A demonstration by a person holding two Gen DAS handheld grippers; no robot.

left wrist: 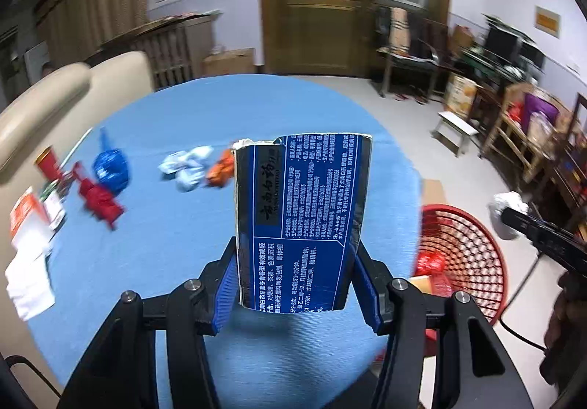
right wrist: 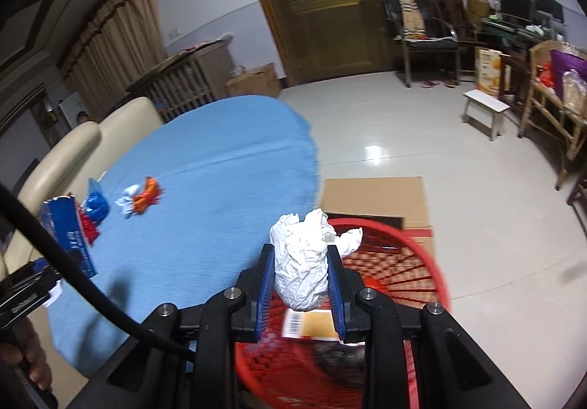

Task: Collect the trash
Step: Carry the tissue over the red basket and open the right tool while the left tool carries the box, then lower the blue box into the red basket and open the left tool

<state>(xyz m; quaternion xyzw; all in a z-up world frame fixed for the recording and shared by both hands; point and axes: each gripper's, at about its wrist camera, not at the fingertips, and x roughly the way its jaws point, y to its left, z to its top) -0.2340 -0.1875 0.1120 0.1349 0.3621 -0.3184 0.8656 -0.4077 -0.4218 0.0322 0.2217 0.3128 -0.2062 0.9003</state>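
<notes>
My left gripper (left wrist: 295, 254) is shut on a torn blue toothpaste box (left wrist: 301, 218), held upright above the blue tablecloth (left wrist: 220, 108). My right gripper (right wrist: 301, 262) is shut on a crumpled white paper ball (right wrist: 304, 258), held over the red mesh basket (right wrist: 414, 262). The basket also shows in the left wrist view (left wrist: 466, 254), right of the table, with the right gripper and paper (left wrist: 510, 210) above it. On the cloth lie a blue wrapper (left wrist: 110, 168), a red wrapper (left wrist: 99, 201), a white wrapper (left wrist: 187, 166) and an orange wrapper (left wrist: 220, 170).
A red cup (left wrist: 47, 161), small cartons and white paper (left wrist: 29, 269) lie at the table's left edge by a beige sofa (left wrist: 55, 93). The basket holds a yellow carton (right wrist: 312, 324). Flat cardboard (right wrist: 374, 196) lies on the tiled floor. A small stool (right wrist: 484, 111) and chairs stand right.
</notes>
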